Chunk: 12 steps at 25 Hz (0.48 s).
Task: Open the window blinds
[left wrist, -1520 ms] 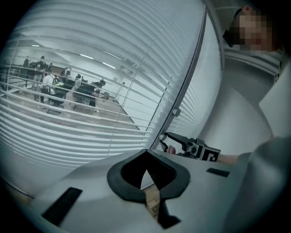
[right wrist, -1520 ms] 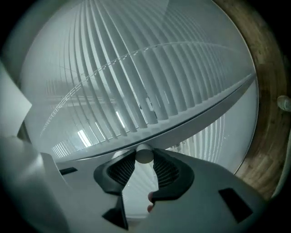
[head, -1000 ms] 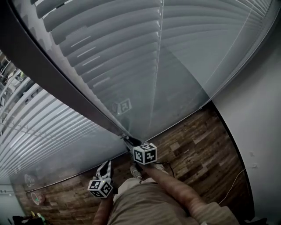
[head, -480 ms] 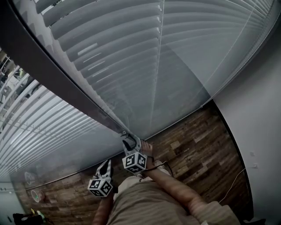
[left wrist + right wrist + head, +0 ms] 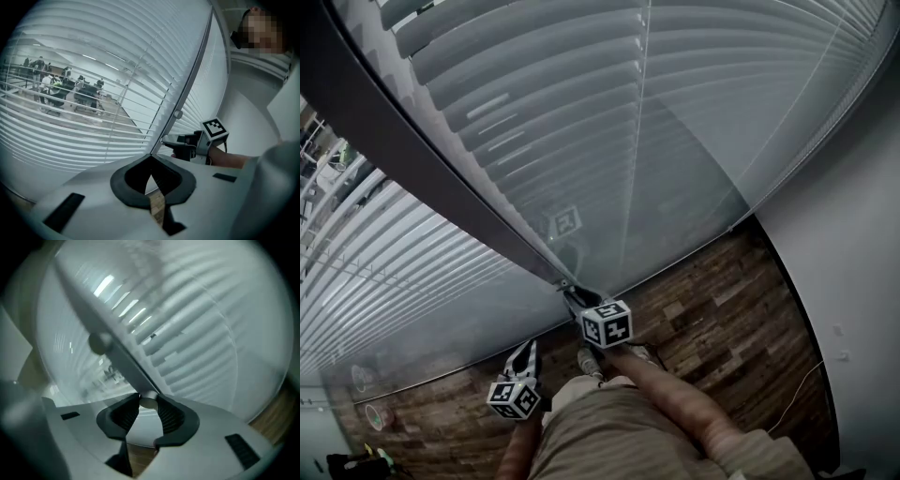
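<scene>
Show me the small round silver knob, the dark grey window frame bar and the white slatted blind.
small round silver knob [image 5: 148,402]: right gripper view, its rounded face.
dark grey window frame bar [image 5: 431,164]: head view, mid-length.
white slatted blind [image 5: 694,112]: head view, a slat.

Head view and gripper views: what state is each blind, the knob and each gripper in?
Left-pane blind: lowered, slats tilted open, room visible through.
Right-pane blind: lowered, slats closed.
Right gripper: shut on the knob, jaws just tightened slightly.
Knob: clamped between the pads.
Left gripper: shut, empty.
</scene>
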Available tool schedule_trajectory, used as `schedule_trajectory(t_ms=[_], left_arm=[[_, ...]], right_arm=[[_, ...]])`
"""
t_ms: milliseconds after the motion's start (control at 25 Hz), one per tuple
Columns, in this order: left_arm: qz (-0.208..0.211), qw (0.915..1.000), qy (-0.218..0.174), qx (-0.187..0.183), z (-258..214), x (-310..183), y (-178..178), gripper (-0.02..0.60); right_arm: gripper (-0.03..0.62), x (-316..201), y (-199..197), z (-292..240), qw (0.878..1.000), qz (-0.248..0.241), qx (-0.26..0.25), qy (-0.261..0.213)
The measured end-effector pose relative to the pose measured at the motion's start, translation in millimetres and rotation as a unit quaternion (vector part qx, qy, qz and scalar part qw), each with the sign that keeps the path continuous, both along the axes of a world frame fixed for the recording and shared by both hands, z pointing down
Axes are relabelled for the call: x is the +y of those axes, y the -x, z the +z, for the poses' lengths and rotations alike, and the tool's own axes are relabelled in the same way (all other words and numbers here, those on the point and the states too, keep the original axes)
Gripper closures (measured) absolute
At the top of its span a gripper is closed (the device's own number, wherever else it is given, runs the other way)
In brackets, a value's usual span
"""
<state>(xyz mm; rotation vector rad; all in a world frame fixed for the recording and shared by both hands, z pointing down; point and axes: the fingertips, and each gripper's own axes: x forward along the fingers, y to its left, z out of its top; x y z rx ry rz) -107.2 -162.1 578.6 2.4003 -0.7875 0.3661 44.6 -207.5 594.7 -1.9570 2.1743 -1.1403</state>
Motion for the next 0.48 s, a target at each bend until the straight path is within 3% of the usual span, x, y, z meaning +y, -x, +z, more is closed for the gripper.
schedule_trajectory(t_ms=[40,80,120,160,200,240,280,320,400,480], left_arm=[[0.000,1.0000,0.000,0.000,0.8,-0.7,0.3,0.569],[0.000,1.0000,0.000,0.000,1.3,-1.0,-0.1,0.569],[0.001,1.0000,-0.001,0.000,1.3,-0.6,-1.0,0.569],[0.001,1.0000,-0.001,0.001,0.5,0.1,-2.4,0.569],[0.001,1.0000,-0.002,0.001,-0.6,0.5,-3.7,0.569],[0.002,1.0000,-0.003,0.001,-1.7,0.3,-4.8,0.569],[0.002,1.0000,-0.004,0.001,-2.6,-0.4,-5.3,0.569],[0.001,1.0000,-0.005,0.001,-3.1,-0.8,-5.2,0.569],[-0.002,1.0000,-0.004,0.000,-3.5,0.2,-4.3,0.569],[-0.006,1.0000,-0.005,0.000,-4.5,0.7,-3.5,0.569]], right_arm=[[0.465,-1.8,4.2,-2.7,0.988,-0.033,0.150,0.016],[0.464,-3.0,7.7,-3.1,0.956,-0.060,0.287,0.029],[0.464,-3.2,9.8,-1.3,0.920,-0.076,0.383,0.035],[0.464,-2.6,10.7,1.4,0.895,-0.083,0.438,0.033],[0.464,-2.0,10.9,3.5,0.881,-0.088,0.464,0.028],[0.464,-1.9,10.7,4.3,0.876,-0.092,0.473,0.024],[0.464,-2.1,10.6,3.9,0.877,-0.097,0.470,0.021],[0.462,-1.8,11.0,2.8,0.885,-0.100,0.454,0.016],[0.462,2.8,12.5,0.6,0.925,-0.094,0.368,-0.006],[0.403,9.0,10.1,-1.0,0.973,-0.063,0.221,-0.025]])
